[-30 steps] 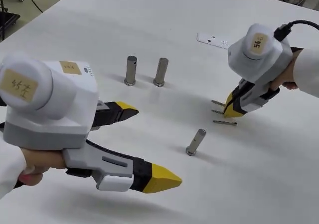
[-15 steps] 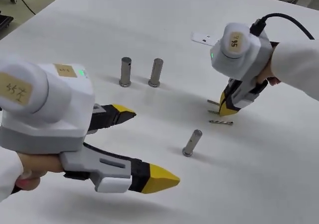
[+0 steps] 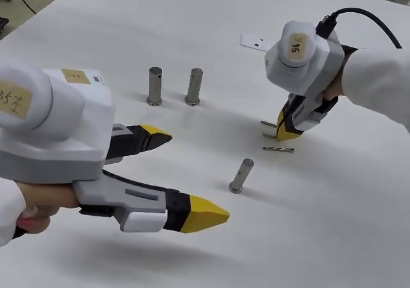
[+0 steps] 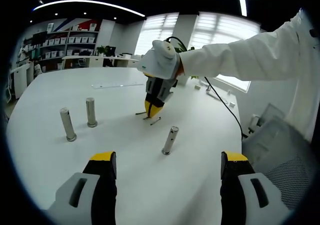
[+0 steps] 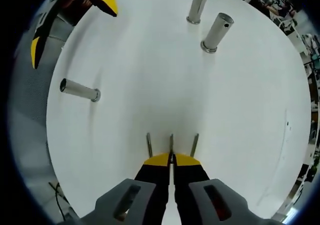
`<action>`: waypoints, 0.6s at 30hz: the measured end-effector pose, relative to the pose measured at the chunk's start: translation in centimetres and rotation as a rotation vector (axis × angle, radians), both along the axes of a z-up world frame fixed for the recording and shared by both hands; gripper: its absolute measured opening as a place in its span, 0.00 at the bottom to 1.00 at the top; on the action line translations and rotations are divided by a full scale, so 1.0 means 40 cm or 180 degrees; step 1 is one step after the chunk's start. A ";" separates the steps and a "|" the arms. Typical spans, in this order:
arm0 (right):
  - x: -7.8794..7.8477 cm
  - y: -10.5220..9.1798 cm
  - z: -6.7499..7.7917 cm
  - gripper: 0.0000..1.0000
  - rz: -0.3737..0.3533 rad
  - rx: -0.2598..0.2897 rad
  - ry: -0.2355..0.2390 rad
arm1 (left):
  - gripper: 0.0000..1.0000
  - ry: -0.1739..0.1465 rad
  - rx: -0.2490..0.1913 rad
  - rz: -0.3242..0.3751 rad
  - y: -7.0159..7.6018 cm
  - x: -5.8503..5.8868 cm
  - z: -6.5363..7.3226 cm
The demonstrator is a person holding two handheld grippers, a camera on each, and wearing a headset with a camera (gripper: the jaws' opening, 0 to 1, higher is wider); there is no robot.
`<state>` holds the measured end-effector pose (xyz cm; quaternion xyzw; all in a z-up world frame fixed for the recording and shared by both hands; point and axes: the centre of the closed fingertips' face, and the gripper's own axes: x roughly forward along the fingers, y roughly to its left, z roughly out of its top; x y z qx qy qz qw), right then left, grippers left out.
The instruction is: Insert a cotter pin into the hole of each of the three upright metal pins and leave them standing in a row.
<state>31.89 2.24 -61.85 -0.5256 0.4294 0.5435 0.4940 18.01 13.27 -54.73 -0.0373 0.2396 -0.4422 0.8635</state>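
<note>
The right hand-held gripper (image 3: 282, 134) has swung more upright over the cotter pins since 1 second ago. Its tips have kept to the same spot among them, and the rest of the shift is the camera's. I take that as the grab being settled, with nothing lifted yet.

In the right gripper view its jaws are closed to a hairline on the end of the middle cotter pin (image 5: 171, 142). That pin seems to lie on the bench (image 3: 96, 32), with 1 cotter pin (image 5: 148, 145) to its left and 1 cotter pin (image 5: 194, 145) to its right. That makes 3 cotter pins, none inserted.

There are 3 metal pins, all standing. The first metal pin (image 3: 154, 86) and second metal pin (image 3: 194, 86) are side by side in the upper left of the head view. The third metal pin (image 3: 241, 176) stands apart at the centre, out of the row.

The left hand-held gripper (image 3: 192, 174), at lower left, is spread wide and holds nothing.
</note>
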 end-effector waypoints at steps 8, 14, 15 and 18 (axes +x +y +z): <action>-0.016 -0.001 0.007 0.00 0.0113 -0.0009 -0.0065 | 0.84 0.0004 0.0049 -0.0021 -0.007 -0.003 0.003; -0.015 0.002 0.055 0.00 0.0027 0.0179 -0.0113 | 0.83 -0.0024 0.0052 -0.0013 -0.003 0.001 0.015; -0.017 0.002 0.062 0.00 0.0037 0.0213 -0.0126 | 0.83 -0.0027 0.0043 -0.0009 -0.004 0.002 0.017; -0.029 0.004 0.091 0.00 0.0024 0.0353 -0.0195 | 0.81 -0.0069 0.0050 0.0023 -0.003 0.009 0.024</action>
